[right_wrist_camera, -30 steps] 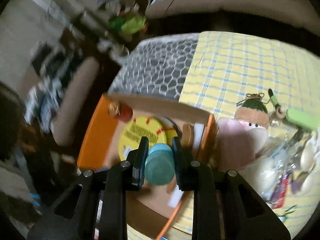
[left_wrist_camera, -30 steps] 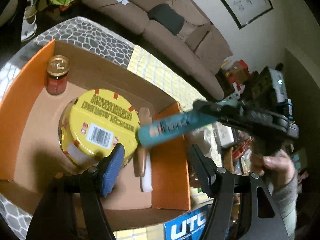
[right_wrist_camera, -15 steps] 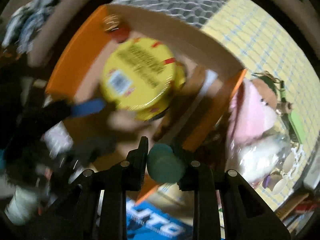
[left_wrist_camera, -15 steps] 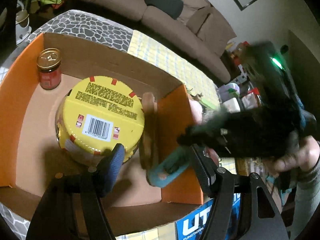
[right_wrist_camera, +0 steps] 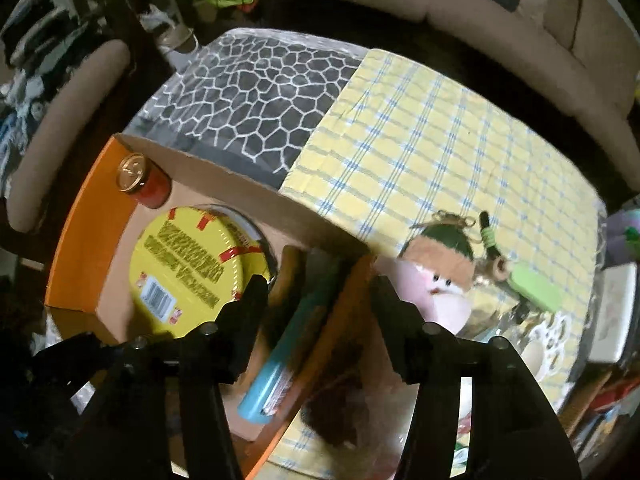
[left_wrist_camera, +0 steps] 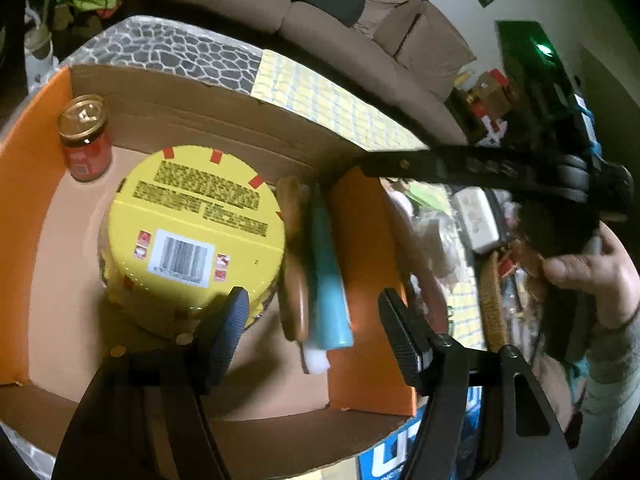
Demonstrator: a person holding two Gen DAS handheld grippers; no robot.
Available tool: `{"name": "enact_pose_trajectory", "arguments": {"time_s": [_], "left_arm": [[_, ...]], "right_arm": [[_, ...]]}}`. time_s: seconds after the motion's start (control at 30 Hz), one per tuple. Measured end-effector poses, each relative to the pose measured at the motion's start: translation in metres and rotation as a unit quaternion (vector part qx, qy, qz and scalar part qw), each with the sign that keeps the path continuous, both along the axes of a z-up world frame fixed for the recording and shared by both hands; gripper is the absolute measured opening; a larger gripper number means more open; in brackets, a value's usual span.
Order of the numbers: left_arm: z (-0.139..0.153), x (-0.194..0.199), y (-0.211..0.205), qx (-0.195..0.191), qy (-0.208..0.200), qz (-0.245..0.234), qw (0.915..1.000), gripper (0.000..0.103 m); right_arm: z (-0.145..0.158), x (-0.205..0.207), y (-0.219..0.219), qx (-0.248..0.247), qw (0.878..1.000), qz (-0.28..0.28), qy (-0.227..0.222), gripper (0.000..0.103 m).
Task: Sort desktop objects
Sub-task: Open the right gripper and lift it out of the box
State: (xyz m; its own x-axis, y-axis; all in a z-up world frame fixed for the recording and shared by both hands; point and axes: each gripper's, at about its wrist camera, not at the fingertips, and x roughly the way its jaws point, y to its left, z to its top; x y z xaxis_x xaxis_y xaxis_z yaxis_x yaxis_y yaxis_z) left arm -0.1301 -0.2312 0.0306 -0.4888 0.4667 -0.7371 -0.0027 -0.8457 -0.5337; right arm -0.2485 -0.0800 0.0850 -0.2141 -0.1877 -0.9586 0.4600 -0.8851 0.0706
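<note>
A teal tube (left_wrist_camera: 327,280) lies in the orange cardboard box (left_wrist_camera: 360,240), against its right wall, beside a brown wooden piece (left_wrist_camera: 294,264). A big yellow-lidded tub (left_wrist_camera: 192,216) and a small red jar (left_wrist_camera: 86,148) also stand in the box. My left gripper (left_wrist_camera: 314,332) is open and empty above the box's near end. My right gripper (right_wrist_camera: 320,312) is open and empty above the tube (right_wrist_camera: 288,344); in the left wrist view its black body (left_wrist_camera: 480,168) reaches over the box's right wall.
A pink plush doll (right_wrist_camera: 432,272) and a green tag (right_wrist_camera: 536,284) lie on the yellow checked cloth (right_wrist_camera: 440,140) right of the box. Cluttered items crowd the right side (left_wrist_camera: 476,216). A sofa (left_wrist_camera: 320,20) stands behind the table.
My right gripper carried the teal tube down into the box, opened and let it go. The tube now lies along the right wall. My left gripper stayed open.
</note>
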Motion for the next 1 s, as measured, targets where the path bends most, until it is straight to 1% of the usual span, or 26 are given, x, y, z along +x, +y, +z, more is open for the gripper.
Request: {"name": "enact_pose_trajectory", "arguments": {"time_s": [0.03,0.07,0.1,0.2,0.3,0.43,0.53,0.63,0.67,0.7,0.73,0.8,0.9,1.0], "left_arm": [[0.002,0.002,0.002,-0.016,0.003,0.003,0.9999,0.081],[0.004,0.002,0.004,-0.038,0.008,0.007,0.9992,0.086],[0.008,0.005,0.008,-0.070,0.016,0.011,0.9973,0.087],[0.017,0.011,0.017,-0.130,0.031,0.013,0.9910,0.090],[0.026,0.019,0.023,-0.159,0.036,0.012,0.9865,0.091],[0.040,0.032,0.030,-0.175,0.040,0.015,0.9836,0.092],[0.050,0.040,0.034,-0.187,0.042,0.016,0.9814,0.093],[0.058,0.047,0.039,-0.189,0.042,0.015,0.9809,0.095],[0.060,0.049,0.040,-0.188,0.042,0.013,0.9812,0.098],[0.063,0.052,0.043,-0.191,0.043,0.010,0.9806,0.102],[0.064,0.054,0.045,-0.195,0.045,0.010,0.9798,0.103],[0.069,0.059,0.050,-0.207,0.048,0.010,0.9771,0.103],[0.075,0.063,0.056,-0.217,0.047,0.011,0.9751,0.103],[0.079,0.065,0.065,-0.222,0.046,0.008,0.9739,0.103]], "right_arm": [[0.000,0.005,0.003,-0.020,1.000,0.002,0.000,0.051],[0.002,0.011,0.006,-0.030,1.000,0.001,0.003,0.052],[0.006,0.018,0.012,-0.041,0.999,-0.004,0.011,0.052],[0.009,0.037,0.021,-0.060,0.998,-0.005,0.027,0.052],[0.009,0.057,0.028,-0.071,0.997,0.000,0.033,0.052],[0.012,0.077,0.035,-0.088,0.996,-0.004,0.032,0.052],[0.015,0.092,0.041,-0.095,0.995,-0.003,0.032,0.057],[0.021,0.107,0.047,-0.113,0.993,0.001,0.028,0.070],[0.022,0.111,0.050,-0.117,0.993,0.002,0.026,0.077],[0.024,0.115,0.052,-0.121,0.992,0.002,0.027,0.083],[0.025,0.119,0.054,-0.123,0.992,0.002,0.028,0.086],[0.028,0.128,0.061,-0.126,0.992,0.001,0.031,0.103],[0.030,0.138,0.074,-0.131,0.991,-0.006,0.036,0.103],[0.030,0.149,0.102,-0.144,0.989,-0.024,0.039,0.103]]}}
